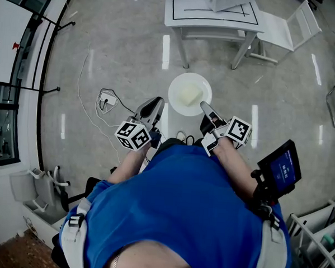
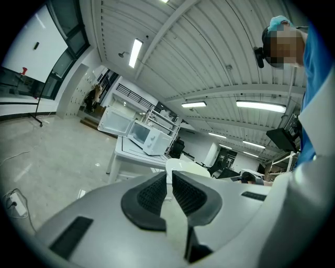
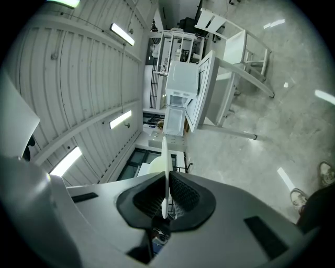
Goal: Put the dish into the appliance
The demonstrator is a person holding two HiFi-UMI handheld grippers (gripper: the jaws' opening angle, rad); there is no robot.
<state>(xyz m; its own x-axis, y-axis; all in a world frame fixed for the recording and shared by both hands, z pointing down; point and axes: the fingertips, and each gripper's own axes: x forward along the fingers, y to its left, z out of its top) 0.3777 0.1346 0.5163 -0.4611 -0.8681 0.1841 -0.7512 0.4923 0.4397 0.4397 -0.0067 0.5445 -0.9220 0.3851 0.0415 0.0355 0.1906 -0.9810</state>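
- The right tongs clamp the rim of a round white plate carrying a pale yellow block.
- The left tongs seem to pinch its other rim.

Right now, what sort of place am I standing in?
Probably a lab or workshop hall, not a home kitchen: a bare polished floor, long ceiling strip lights, and a microwave set on a plain white table.

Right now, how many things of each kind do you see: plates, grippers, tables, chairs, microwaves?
Plate: 1
Grippers: 2, the left gripper and the right gripper, both closed on the plate's rim
Table: 1
Chair: 1
Microwave: 1
Total: 6
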